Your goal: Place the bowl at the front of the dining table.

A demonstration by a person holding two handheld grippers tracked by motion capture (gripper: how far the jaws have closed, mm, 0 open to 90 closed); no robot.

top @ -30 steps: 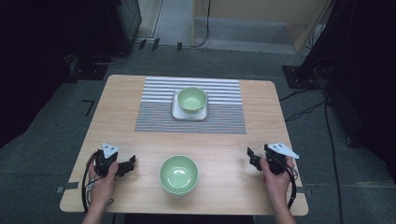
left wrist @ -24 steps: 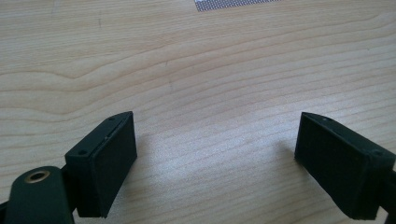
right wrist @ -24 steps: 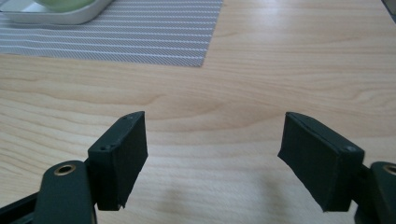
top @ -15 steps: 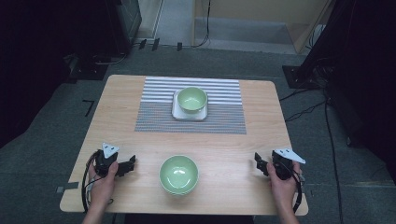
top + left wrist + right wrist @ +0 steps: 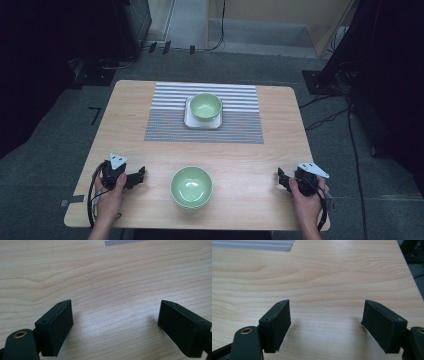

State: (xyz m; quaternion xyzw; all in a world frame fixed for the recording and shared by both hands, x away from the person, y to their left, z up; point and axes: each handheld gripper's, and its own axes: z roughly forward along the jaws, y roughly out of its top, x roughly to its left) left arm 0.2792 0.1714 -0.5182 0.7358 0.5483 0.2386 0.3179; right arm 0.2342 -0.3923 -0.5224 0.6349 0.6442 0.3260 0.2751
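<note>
Black left gripper [image 5: 136, 178] and right gripper [image 5: 283, 179] gaped wide, empty, over smooth wood table [image 5: 250, 165]; round green bowl [image 5: 191, 187] between.

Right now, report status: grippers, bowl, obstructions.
Left gripper open, empty. Right gripper open, empty. Near green bowl upright between them, untouched. Nothing in the way.

bare wood lies between each claw [image 5: 140, 175] [image 5: 281, 178] and the near bowl [image 5: 191, 186].

My left gripper [image 5: 115, 327] and right gripper [image 5: 327, 326] carry matt black plastic pads. The table [image 5: 250, 165] is smooth pale wood grain; the near bowl [image 5: 191, 187] is glossy green ceramic. The striped placemat [image 5: 165, 117] looks woven.
</note>
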